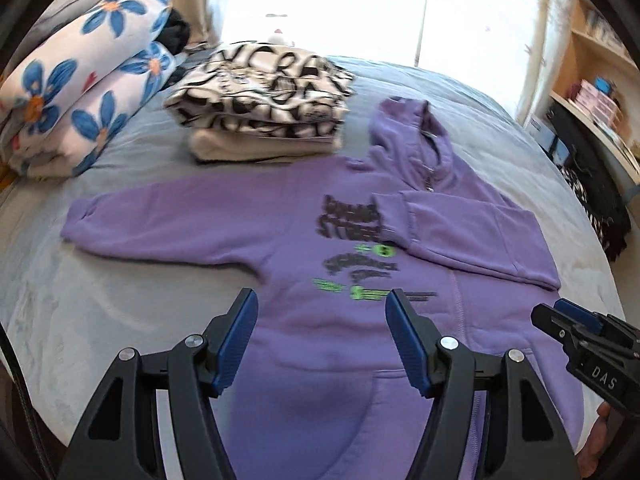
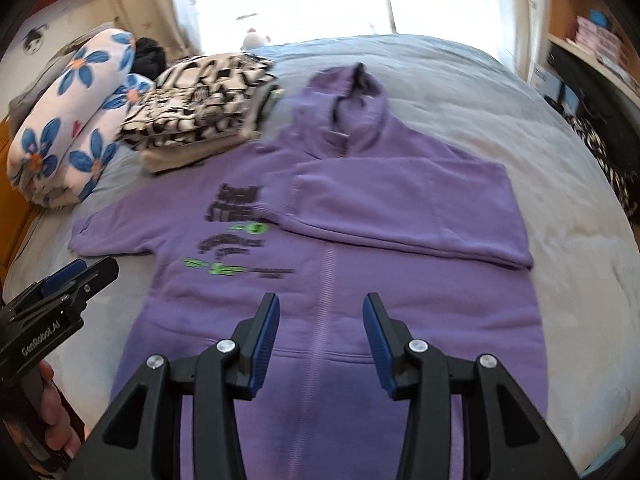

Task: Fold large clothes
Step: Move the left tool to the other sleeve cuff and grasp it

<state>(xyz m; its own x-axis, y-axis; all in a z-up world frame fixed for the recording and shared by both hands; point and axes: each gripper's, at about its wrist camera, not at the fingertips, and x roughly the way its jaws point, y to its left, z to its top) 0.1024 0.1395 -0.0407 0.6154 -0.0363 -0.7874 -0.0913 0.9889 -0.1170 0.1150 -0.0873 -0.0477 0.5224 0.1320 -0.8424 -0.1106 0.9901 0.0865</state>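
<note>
A purple hoodie (image 1: pixel 320 240) with black and green print lies flat, front up, on the grey bed (image 1: pixel 100 300); it also shows in the right wrist view (image 2: pixel 360 280). Its right sleeve (image 1: pixel 472 232) is folded across the chest; its left sleeve (image 1: pixel 160 220) lies stretched out to the left. The hood (image 1: pixel 408 128) points away. My left gripper (image 1: pixel 322 304) is open and empty above the lower front. My right gripper (image 2: pixel 320 306) is open and empty above the zipper line. Each gripper shows at the other view's edge, the right (image 1: pixel 560 316) and the left (image 2: pixel 92 272).
A folded black-and-white patterned garment (image 1: pixel 264 96) sits on a cream one beyond the hoodie's left shoulder. A rolled floral blanket (image 1: pixel 80 92) lies at the far left. Shelves (image 1: pixel 592 80) and dark items stand beyond the bed's right edge. A bright window is behind.
</note>
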